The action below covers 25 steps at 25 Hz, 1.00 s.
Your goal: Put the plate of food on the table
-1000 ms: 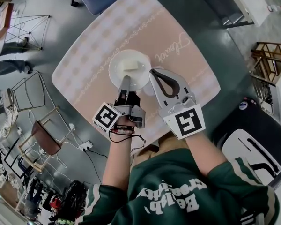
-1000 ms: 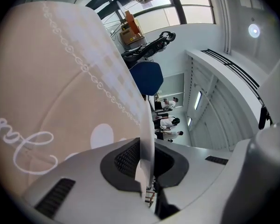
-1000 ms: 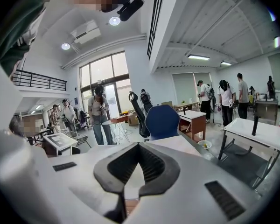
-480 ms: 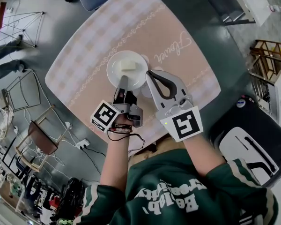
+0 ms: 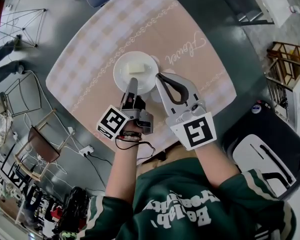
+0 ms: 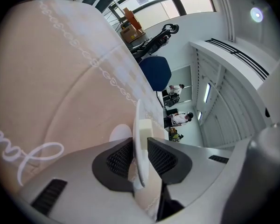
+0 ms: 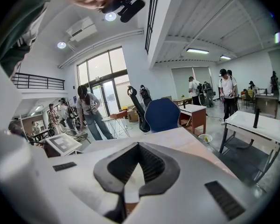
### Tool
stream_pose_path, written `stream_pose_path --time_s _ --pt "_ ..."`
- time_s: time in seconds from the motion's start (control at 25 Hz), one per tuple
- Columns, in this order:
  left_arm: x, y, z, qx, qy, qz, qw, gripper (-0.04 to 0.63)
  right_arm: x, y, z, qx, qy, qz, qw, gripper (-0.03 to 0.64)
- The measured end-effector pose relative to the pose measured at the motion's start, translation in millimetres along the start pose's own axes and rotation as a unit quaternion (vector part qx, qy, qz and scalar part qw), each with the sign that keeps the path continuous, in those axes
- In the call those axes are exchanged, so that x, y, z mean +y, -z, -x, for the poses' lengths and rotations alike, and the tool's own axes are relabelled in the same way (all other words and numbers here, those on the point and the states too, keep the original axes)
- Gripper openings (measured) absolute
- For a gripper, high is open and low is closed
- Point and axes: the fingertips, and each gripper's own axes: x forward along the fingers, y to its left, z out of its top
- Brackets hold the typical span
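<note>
Head view: plate (image 5: 124,80) sits flat on the table (image 5: 90,54), roughly mid-cloth, pale food (image 5: 136,68) block on top, so placing looks done. Left gripper (image 5: 132,85) is at the near rim of the plate, jaws opening; left gripper view shows the thin rim standing between the two pads, a slim gap on the food side and the other pad right against the rim, so I read the grip as letting go rather than clamped. Right gripper (image 5: 160,77) is just beside the plate on its right, jaws closed tip to tip, nothing between them in its own view, only cloth seen through the loop; not helping with the plate as far as shown. Left to do, my judgement: finish opening, back the left gripper off the rim without dragging or tipping the plate, clear both grippers away. Risk is small, mainly a pad catching the rim on the way out
</note>
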Motion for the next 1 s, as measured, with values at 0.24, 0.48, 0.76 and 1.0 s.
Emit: stream_pose_path --time_s 0.24,0.48,0.76,1.0 --pt "6.6 2.8 3.2 0.002 -0.030 -0.013 0.9995 0.172 1.1 -0.8 -0.7 0.000 -0.002 0.001 1.000 0.015" --pt "18.3 4.7 9.0 0.002 -0.075 -0.024 0.9969 0.225 0.2 -0.5 -0.3 -0.001 -0.001 0.001 1.000 0.015" --pt "22.0 5.8 23.0 -0.012 -0.074 0.002 0.9971 0.229 6.1 -3.8 1.0 -0.004 -0.005 0.004 1.000 0.015" --pt "29.4 7.4 38.0 -0.017 -0.080 0.005 0.9966 0.230 9.1 -4.5 3.6 -0.006 -0.005 0.008 1.000 0.015"
